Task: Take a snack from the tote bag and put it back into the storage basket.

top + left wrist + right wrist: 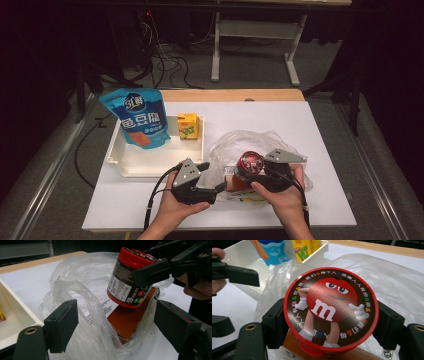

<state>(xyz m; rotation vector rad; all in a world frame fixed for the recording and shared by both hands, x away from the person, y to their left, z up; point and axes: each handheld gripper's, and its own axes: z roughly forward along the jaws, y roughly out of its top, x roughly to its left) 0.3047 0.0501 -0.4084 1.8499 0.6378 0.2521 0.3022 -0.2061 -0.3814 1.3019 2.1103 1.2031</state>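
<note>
A round candy tub with a red lid and a dark label is held tilted over a clear plastic bag. My right gripper is shut on the tub, one jaw on each side, and one of its fingers crosses the tub's side. A flat orange-brown packet lies inside the bag under the tub. My left gripper stands open at the bag's mouth. Its jaws are either side of the crumpled plastic, and the pads are not pressing on it.
A white tray sits at the left on the white tabletop. A blue snack pouch leans in it beside a yellow drink carton. Both hands are close to the table's front edge.
</note>
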